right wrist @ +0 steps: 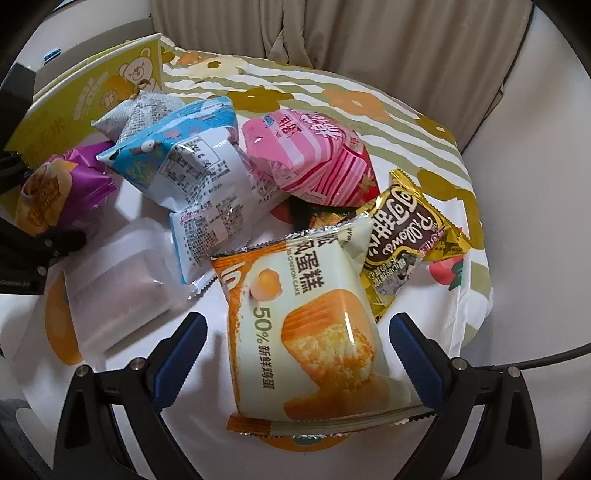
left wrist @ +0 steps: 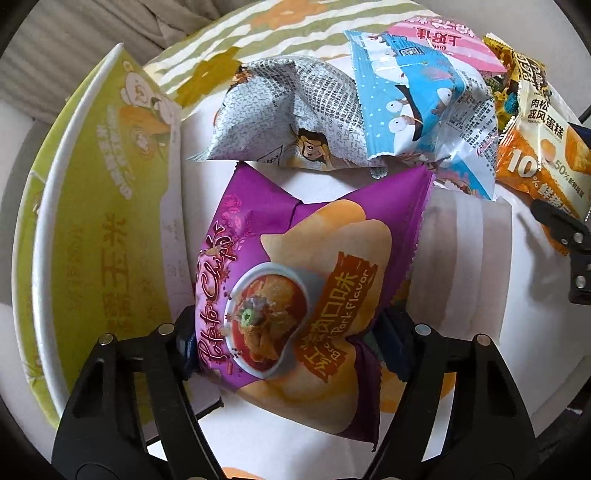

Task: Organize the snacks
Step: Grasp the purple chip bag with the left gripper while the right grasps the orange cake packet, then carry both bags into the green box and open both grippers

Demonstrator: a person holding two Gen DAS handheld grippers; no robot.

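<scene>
My left gripper (left wrist: pixel 286 339) is shut on a purple potato chips bag (left wrist: pixel 295 277), which it holds over the table beside a green cardboard box (left wrist: pixel 103 206). The bag also shows at the far left of the right wrist view (right wrist: pixel 62 188). My right gripper (right wrist: pixel 295 354) is open, one finger on each side of an orange and cream chiffon cake pack (right wrist: pixel 306 325) lying on the table. Beyond it lie a blue and white pack (right wrist: pixel 195 177), a pink striped pack (right wrist: pixel 314 162), a gold and brown pack (right wrist: pixel 406 236) and a grey printed bag (right wrist: pixel 144 110).
A translucent plastic container (right wrist: pixel 118 280) sits between the two grippers. The round table has a flowered, green-striped cloth (right wrist: pixel 369 99). A beige curtain (right wrist: pixel 369 33) hangs behind the table. The right gripper shows at the right edge of the left wrist view (left wrist: pixel 565 236).
</scene>
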